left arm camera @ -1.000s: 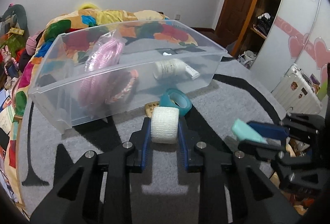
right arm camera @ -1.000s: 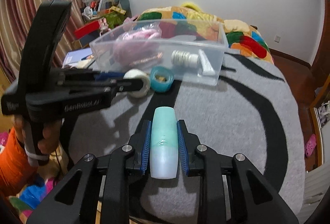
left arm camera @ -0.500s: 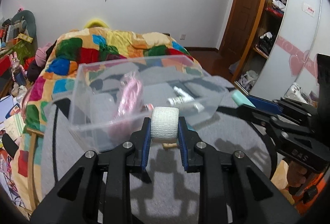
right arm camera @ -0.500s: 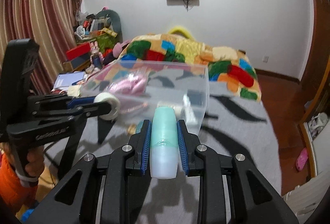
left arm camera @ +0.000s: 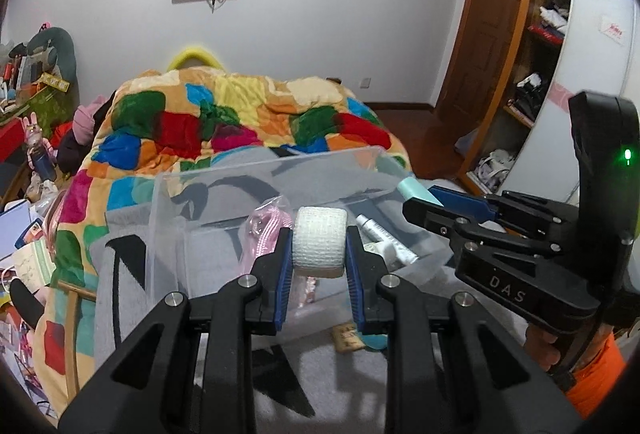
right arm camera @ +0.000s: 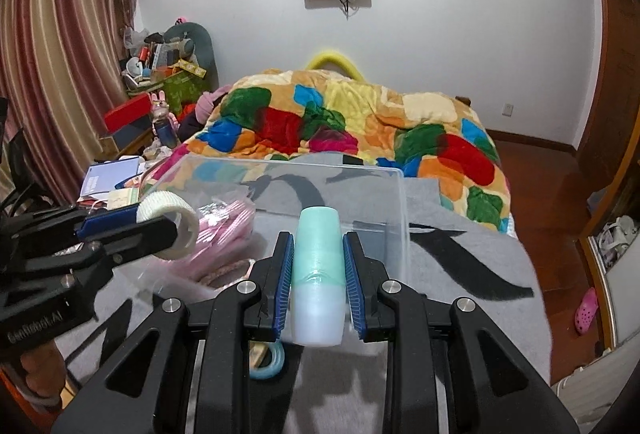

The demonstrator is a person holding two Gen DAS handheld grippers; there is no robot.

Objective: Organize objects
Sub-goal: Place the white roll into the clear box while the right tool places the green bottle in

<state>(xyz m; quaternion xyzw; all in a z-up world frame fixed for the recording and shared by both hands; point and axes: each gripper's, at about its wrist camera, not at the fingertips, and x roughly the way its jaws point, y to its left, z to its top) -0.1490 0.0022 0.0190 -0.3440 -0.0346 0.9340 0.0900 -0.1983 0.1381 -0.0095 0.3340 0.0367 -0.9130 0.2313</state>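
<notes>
Both jaws loaded, poised at the near rim of the clear plastic storage bin (left arm camera: 224,194).

Left gripper (left arm camera: 319,254) clamps a white gauze bandage roll (left arm camera: 319,242), its axis running jaw to jaw; the bin's open mouth lies at 12 o'clock, just ahead. Right gripper (right arm camera: 317,266) pinches a mint-green plastic bottle (right arm camera: 318,274) lengthwise along the fingers, bin likewise at 12 o'clock. Neither arm looks clearly nearer. Inside, a pink bagged bundle (left arm camera: 266,230) and white tube (left arm camera: 384,234); a teal tape ring (right arm camera: 269,362) outside is half hidden.
</notes>
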